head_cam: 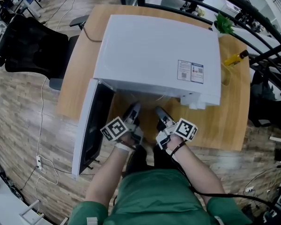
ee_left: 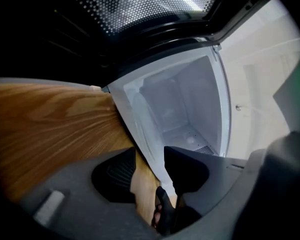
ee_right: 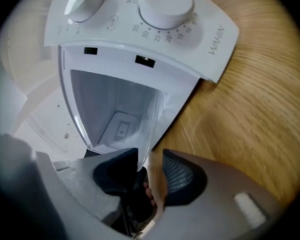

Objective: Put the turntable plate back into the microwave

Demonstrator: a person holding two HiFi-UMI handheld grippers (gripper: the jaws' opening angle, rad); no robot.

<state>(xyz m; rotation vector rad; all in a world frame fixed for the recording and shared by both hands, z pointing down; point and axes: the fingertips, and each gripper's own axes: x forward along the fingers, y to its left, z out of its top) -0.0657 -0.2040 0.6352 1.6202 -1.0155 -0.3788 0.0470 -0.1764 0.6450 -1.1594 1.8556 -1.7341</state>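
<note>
Head view shows one white microwave (head_cam: 154, 55) on the tabletop (head_cam: 229, 121), its door (head_cam: 86, 130) swung wide to free the cavity. Left gripper (ee_left: 149, 153) and right gripper (ee_right: 150, 154), two in all, are rolled sideways to suit a flat rim; both sets of fingers (ee_left: 119, 171) stand apart, pinching nothing. One glass turntable plate (ee_left: 142, 124), faint and edge-on, apparently lies on the cavity floor.
</note>
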